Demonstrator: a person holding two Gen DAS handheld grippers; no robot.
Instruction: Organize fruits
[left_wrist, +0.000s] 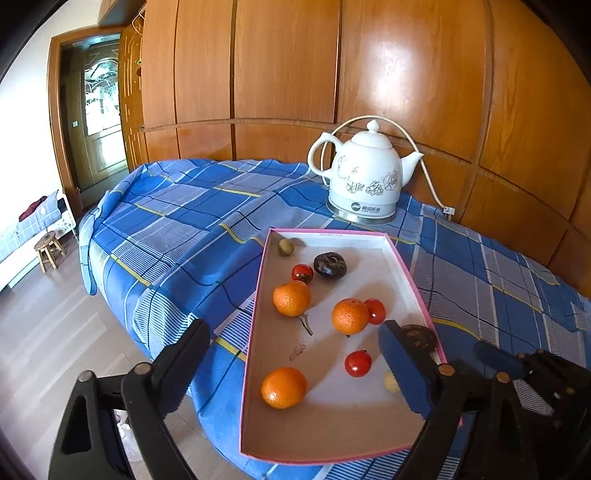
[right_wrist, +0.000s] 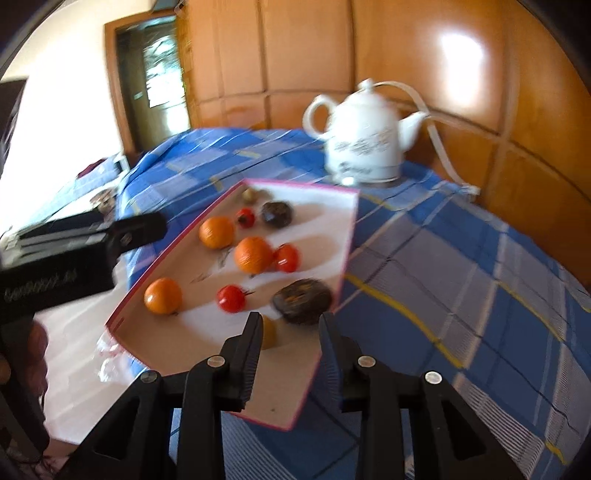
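Observation:
A shallow pink-rimmed tray lies on the blue checked cloth. It holds three oranges, three red tomatoes, two dark wrinkled fruits and two small yellowish fruits. My left gripper hangs open and wide above the tray's near end, with nothing between its fingers. My right gripper stands over the tray's near right corner with a narrow empty gap. One dark fruit lies just beyond its tips. A small yellowish fruit is half hidden behind its left finger.
A white ceramic kettle with a cord stands behind the tray against the wood-panelled wall. The cloth drops off the table edge to the left, above the floor and a small stool. A hand holds the left gripper.

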